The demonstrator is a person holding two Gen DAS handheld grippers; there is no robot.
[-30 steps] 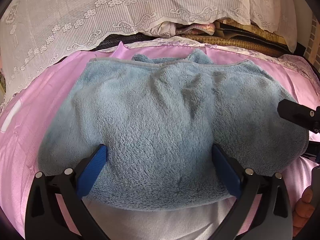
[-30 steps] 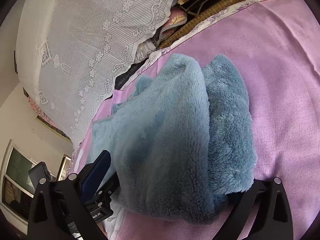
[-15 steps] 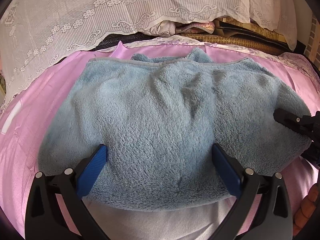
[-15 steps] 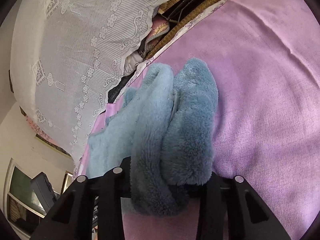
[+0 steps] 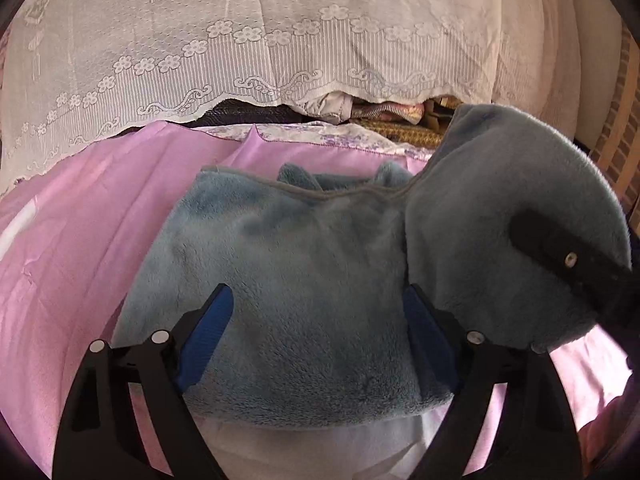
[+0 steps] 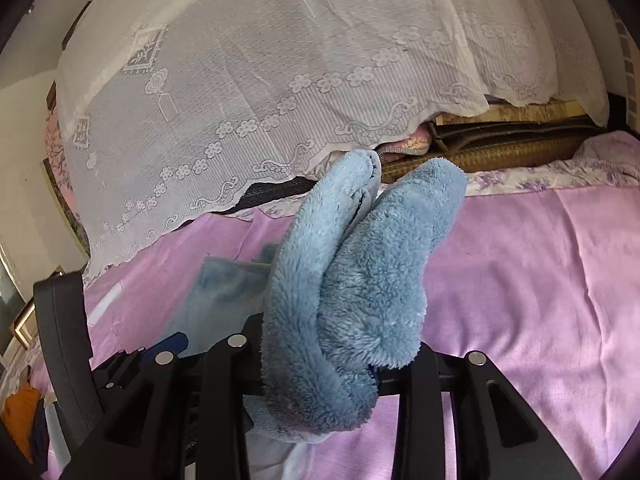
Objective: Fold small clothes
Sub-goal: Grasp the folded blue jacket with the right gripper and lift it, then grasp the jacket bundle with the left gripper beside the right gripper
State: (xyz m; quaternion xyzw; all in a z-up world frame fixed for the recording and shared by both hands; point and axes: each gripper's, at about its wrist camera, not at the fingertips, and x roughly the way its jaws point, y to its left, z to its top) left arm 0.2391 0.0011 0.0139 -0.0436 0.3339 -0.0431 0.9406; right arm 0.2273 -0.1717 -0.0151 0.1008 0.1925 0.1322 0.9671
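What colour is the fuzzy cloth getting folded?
The fuzzy cloth is dusty blue; the left wrist view shows it best.

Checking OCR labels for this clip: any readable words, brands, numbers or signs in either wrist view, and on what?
None readable.
Blue fleece garment: no tag or print shows.
White lace cover: woven flowers and scrolls only, no lettering.
Pink sheet: plain.
Left gripper and right gripper: bare black fingers with screws. A pale mark low on the right gripper's body in the right wrist view may be print, too small and cropped to read.
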